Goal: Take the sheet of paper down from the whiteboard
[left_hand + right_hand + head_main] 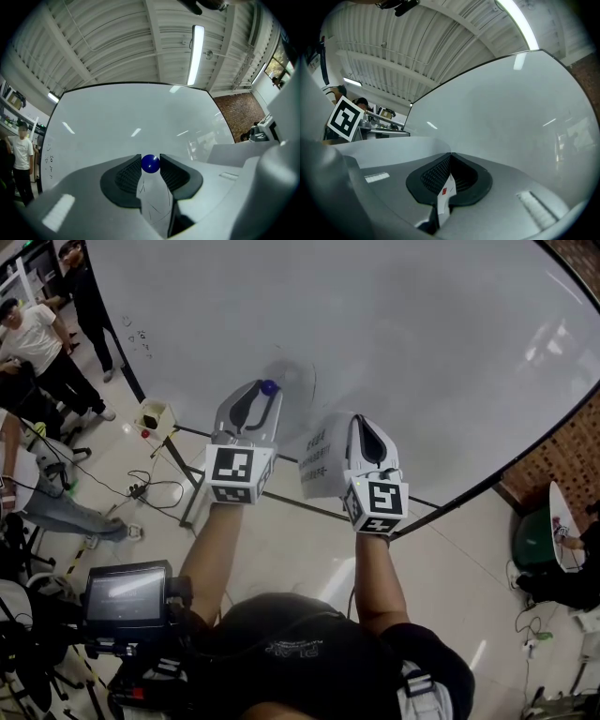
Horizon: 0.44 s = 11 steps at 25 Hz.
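Note:
The whiteboard (394,334) fills the upper part of the head view. My left gripper (265,390) is raised in front of it, shut on a blue-headed magnet (270,387). In the left gripper view the blue magnet (150,163) sits pinched between the jaw tips (150,157), its pale body running back between the pads. To its right, my right gripper (361,420) is shut on the sheet of paper (322,463), which hangs off the board to the left of the jaws. In the right gripper view a strip of the paper (444,194) shows between the closed jaws (450,154).
The whiteboard's stand legs (187,474) reach onto the tiled floor. A small white bin (155,415) and cables lie by them. People (37,334) stand at the far left. A monitor rig (127,596) is at lower left, a brick wall (562,456) at right.

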Available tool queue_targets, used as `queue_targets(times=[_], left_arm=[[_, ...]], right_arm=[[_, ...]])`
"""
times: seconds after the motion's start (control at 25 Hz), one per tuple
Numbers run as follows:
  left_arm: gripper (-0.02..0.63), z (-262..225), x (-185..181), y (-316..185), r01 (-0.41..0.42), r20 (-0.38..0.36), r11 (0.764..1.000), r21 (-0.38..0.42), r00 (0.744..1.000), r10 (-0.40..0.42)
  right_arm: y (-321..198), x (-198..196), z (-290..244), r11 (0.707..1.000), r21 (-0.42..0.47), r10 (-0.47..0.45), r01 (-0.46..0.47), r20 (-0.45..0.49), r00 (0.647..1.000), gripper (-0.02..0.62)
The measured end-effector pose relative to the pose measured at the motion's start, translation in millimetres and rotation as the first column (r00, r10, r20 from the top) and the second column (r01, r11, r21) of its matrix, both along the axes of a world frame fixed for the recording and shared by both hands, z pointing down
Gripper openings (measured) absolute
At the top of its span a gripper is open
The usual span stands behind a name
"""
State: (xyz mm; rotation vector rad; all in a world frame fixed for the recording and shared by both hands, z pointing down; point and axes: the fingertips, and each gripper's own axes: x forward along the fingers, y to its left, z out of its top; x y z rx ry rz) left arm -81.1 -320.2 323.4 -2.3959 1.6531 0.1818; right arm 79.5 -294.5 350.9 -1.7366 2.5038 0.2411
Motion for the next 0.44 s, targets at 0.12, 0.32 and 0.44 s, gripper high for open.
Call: queue_targets(times=[0.12, 0.32, 0.44], left_arm=[[0.123, 0.0, 2.5, -1.0, -0.004, 0.000, 1.000, 0.001, 1.000, 0.004], [0.123, 1.0, 3.6, -2.4, -0.011, 0.003, 1.000, 0.002, 1.000, 0.011], [0.123, -1.3, 2.0, -2.1, -0.018, 0.014, 1.000, 0.006, 1.000, 0.018]], right_arm=[[-0.9, 0.8, 2.6, 1.000, -0.003, 0.004, -0.005, -0.006, 1.000, 0.012], [-4.4, -4.0, 3.4, 1.000, 0.005, -0.010, 0.010, 0.021, 1.000, 0.012], [-5.0, -10.4, -1.1, 1.000, 0.016, -0.011, 0.011, 0.023, 1.000, 0.012]])
